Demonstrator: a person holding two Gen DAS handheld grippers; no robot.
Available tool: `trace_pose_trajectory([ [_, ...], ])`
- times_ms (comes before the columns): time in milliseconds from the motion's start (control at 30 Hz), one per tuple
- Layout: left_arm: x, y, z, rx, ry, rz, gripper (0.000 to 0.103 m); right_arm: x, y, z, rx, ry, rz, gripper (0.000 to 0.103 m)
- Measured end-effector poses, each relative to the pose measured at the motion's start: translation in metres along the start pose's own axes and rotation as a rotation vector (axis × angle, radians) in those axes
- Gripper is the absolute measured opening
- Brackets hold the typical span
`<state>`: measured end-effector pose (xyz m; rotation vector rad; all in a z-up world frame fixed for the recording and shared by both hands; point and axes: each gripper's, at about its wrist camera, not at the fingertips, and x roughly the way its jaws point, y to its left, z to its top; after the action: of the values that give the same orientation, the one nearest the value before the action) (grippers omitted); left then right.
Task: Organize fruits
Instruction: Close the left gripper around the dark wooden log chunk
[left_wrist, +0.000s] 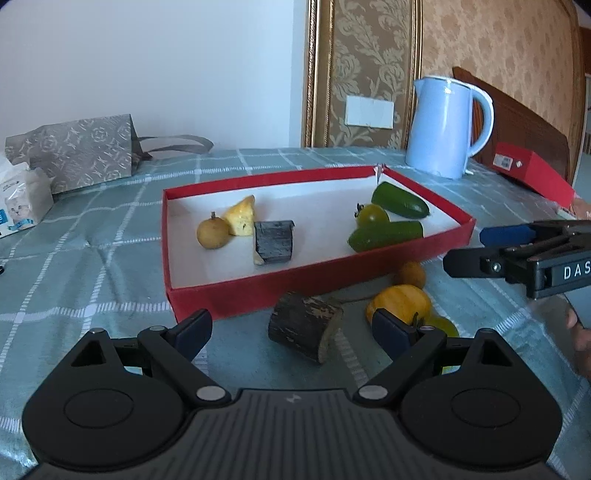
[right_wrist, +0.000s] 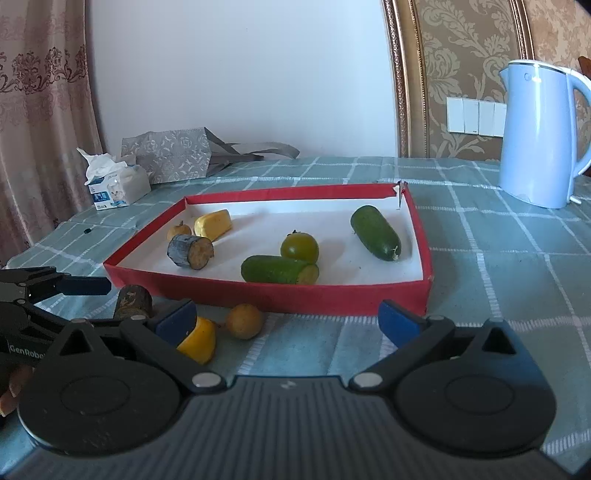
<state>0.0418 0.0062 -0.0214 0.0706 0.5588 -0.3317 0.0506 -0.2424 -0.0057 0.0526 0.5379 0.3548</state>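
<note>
Leftmost, on the checked cloth of the worktop (right_wrist: 480, 236): a tissue pack (right_wrist: 116, 186), then a grey patterned bag (right_wrist: 173, 155) lying near the wall. Next, a shallow red box (right_wrist: 332, 295) with a white floor, holding on its left side a small tan fruit (left_wrist: 212, 232), a pale yellow wedge (left_wrist: 242, 218) just beside it and a dark grey chunk (left_wrist: 273, 242) close in front; well apart on its right side, a cut cucumber piece (right_wrist: 277, 269) lying flat, a green tomato (right_wrist: 299, 247) touching it from behind, and a second cucumber (right_wrist: 375, 232) near the far right corner. Outside the box, before its near wall: a dark brown log-like piece (left_wrist: 304, 325) on its side, a small tan round fruit (right_wrist: 243, 321), a bright yellow piece (left_wrist: 400, 301), and something yellow-green (left_wrist: 443, 326) mostly hidden behind a finger. Left hand-held gripper (left_wrist: 291, 328) released, jaws spread wide, with the brown piece between the blue pads but touching neither. Right hand-held gripper (right_wrist: 288, 325) likewise released, pads wide apart over bare cloth, its left pad just beside the yellow piece; whether touching, cannot tell. Farther right, a pale blue kettle (right_wrist: 539, 136) upright on the cloth, and beyond it, in the left wrist view, a red lid (left_wrist: 532, 171) tilted at the worktop's edge. Fingers of the person's hand (left_wrist: 581, 332) partly visible behind the right tool.
</note>
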Motion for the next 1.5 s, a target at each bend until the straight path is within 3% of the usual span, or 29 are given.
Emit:
trace_pose_trajectory([
  [300, 0.004, -0.005, 0.002, 0.039, 0.001, -0.014, 0.091, 0.003, 0.000, 0.000, -0.002, 0.013, -0.004, 0.103],
  [367, 0.004, -0.006, 0.002, 0.049, 0.003, -0.028, 0.075, 0.004, 0.000, 0.000, 0.001, 0.014, -0.006, 0.103],
  [400, 0.005, -0.006, 0.002, 0.052, 0.006, -0.026, 0.058, 0.004, 0.000, 0.001, 0.003, 0.016, -0.006, 0.103],
  [433, 0.007, -0.006, 0.003, 0.053, 0.018, -0.027, 0.051, 0.004, 0.000, 0.000, 0.003, 0.017, -0.006, 0.103],
  [533, 0.011, -0.003, 0.003, 0.044, 0.045, -0.037, 0.043, 0.005, 0.000, 0.000, 0.001, 0.021, -0.012, 0.103],
  [1000, 0.003, 0.002, 0.003, 0.009, -0.007, 0.026, 0.042, 0.008, 0.009, -0.002, -0.085, 0.028, -0.043, 0.103],
  [1167, 0.003, 0.008, 0.002, -0.020, 0.005, 0.047, 0.041, -0.010, 0.017, 0.000, -0.094, -0.005, 0.070, 0.103],
  [1200, 0.003, 0.009, 0.002, -0.024, 0.006, 0.049, 0.041, -0.014, 0.019, -0.001, -0.099, -0.010, 0.099, 0.100],
  [1267, 0.004, 0.010, 0.002, -0.030, 0.012, 0.052, 0.042, -0.018, 0.029, -0.007, -0.143, 0.013, 0.125, 0.083],
  [1367, 0.004, 0.011, 0.002, -0.036, 0.014, 0.061, 0.041, -0.013, 0.045, -0.021, -0.186, 0.102, 0.160, 0.068],
  [1500, 0.003, 0.010, 0.001, -0.026, 0.006, 0.067, 0.041, -0.007, 0.057, -0.027, -0.177, 0.139, 0.183, 0.064],
])
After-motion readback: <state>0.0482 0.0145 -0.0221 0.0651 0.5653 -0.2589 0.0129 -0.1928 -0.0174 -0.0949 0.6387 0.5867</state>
